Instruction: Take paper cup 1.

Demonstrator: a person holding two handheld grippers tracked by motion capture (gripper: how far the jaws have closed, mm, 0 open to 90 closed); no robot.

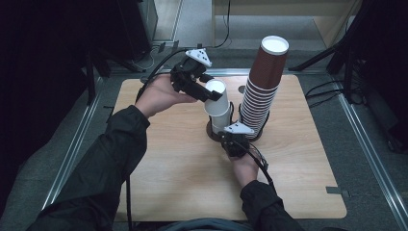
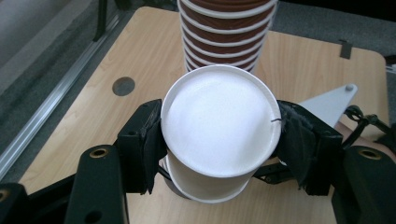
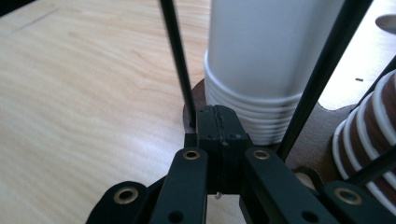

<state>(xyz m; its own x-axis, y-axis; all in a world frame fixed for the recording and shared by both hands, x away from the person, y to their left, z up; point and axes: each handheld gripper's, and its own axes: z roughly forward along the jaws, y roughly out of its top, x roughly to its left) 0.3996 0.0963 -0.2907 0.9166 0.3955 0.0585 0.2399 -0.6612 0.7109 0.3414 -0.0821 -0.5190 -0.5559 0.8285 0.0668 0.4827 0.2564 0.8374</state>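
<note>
the right gripper (image 3: 219,122) sits with jaws pressed together on nothing, close against the base of the white cup stack (image 3: 261,107) in its dark holder (image 1: 211,131); from above the left gripper (image 1: 204,92) clasps the top white cup (image 2: 219,126), seemingly lifted askew, beside the tall brown cup stack (image 1: 262,86) on the wooden table (image 1: 168,163), grey floor (image 1: 370,159) beyond

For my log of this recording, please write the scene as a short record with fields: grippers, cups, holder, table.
left gripper: shut on the top white paper cup, upside down, tilted
right gripper: jaws pressed together, empty, at the holder's base
white cup stack: short, in the black wire cup holder
tall brown paper cup stack: beside it, upside down
light wooden table: bears the holder
</note>
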